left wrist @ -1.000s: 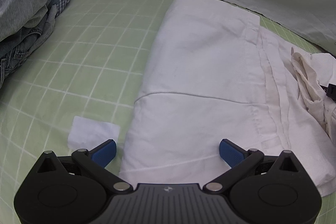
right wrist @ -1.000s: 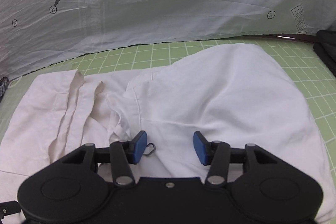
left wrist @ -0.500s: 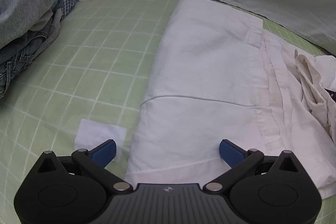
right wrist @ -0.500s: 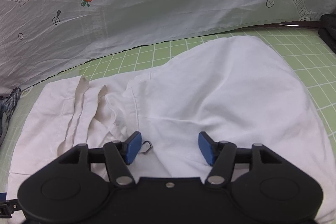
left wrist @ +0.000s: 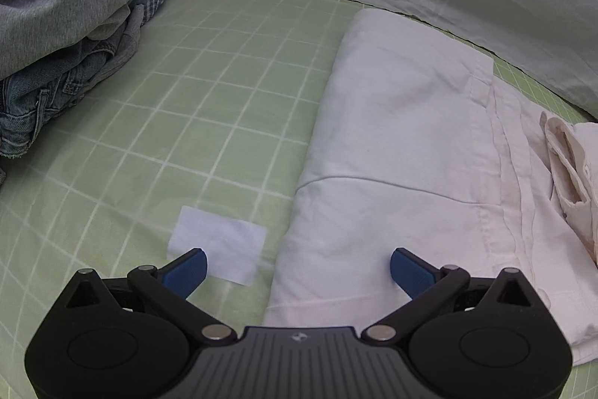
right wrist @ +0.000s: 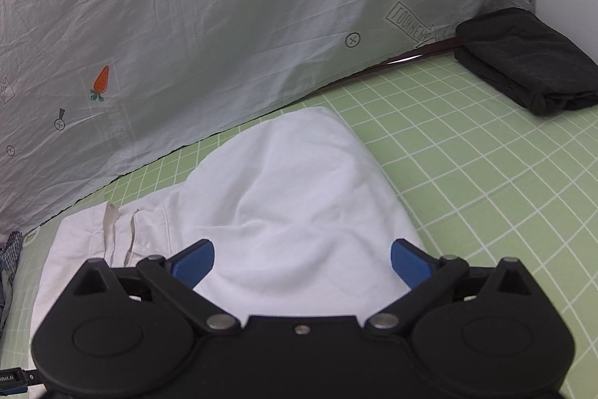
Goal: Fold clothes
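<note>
A white garment (left wrist: 403,152) lies folded on the green grid mat (left wrist: 209,114); it also shows in the right wrist view (right wrist: 299,197), with its drawstrings (right wrist: 112,230) at the left. My left gripper (left wrist: 298,270) is open and empty, low over the garment's near left edge. My right gripper (right wrist: 302,262) is open wide and empty, above the garment's rounded right end.
A pile of grey and denim clothes (left wrist: 56,25) sits at the left. A white label patch (left wrist: 216,243) lies on the mat by the left finger. A folded black garment (right wrist: 523,62) lies at the far right. A printed grey sheet (right wrist: 224,25) hangs behind.
My right gripper has opened wider, lifted and swung right, bringing the black garment into view. My left gripper has shifted slightly left and back; the garment lies still.
</note>
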The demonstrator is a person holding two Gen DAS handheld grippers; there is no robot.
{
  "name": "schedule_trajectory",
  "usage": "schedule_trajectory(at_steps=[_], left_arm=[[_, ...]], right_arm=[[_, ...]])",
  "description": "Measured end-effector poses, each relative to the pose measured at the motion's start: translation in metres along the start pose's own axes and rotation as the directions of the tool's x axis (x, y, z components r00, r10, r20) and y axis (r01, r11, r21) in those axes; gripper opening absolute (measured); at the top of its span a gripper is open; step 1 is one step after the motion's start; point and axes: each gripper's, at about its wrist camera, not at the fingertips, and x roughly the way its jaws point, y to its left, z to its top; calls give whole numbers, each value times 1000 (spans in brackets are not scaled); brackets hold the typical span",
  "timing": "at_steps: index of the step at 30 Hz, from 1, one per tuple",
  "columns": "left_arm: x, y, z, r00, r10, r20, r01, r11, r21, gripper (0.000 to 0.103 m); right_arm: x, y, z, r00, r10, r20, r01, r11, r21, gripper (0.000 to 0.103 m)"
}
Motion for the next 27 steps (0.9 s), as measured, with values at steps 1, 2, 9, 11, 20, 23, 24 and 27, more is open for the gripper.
schedule_trajectory(at_steps=[1, 2, 9, 11, 20, 23, 24, 27], left_arm=[[2, -2, 0, 1000, -11, -5, 12, 1000, 6, 103], [3, -4, -1, 1000, -20, -8, 20, 1000, 10, 102], [-3, -19, -3, 997, -57, 48, 54, 997, 58, 70], [-8, -20, -2, 996, -67, 60, 65, 997, 32, 47], [-64, -49, 19, 971, -126, 205, 142, 988, -63, 15], [-91, -79, 28, 947, -167, 274, 182, 983, -31, 14], [-98, -91, 30, 938, -181, 295, 194, 981, -14, 14], [-118, -131, 32, 911, -237, 338, 237, 971, 42, 13]], right_arm=[[-1, -4, -2, 1000, -16, -4, 16, 1000, 9, 102], [-2, -8, -4, 999, -32, -7, 33, 999, 18, 102], [-7, -26, -5, 997, -82, -13, 82, 995, 59, 102], [-10, -29, -3, 996, -87, -8, 87, 995, 56, 102], [-25, -64, 9, 994, -105, 2, 104, 993, 61, 102], [-27, -82, 13, 995, -103, -2, 103, 993, 63, 102], [-28, -87, 14, 995, -100, -5, 100, 993, 57, 102], [-30, -106, 16, 996, -93, -12, 93, 995, 36, 102]])
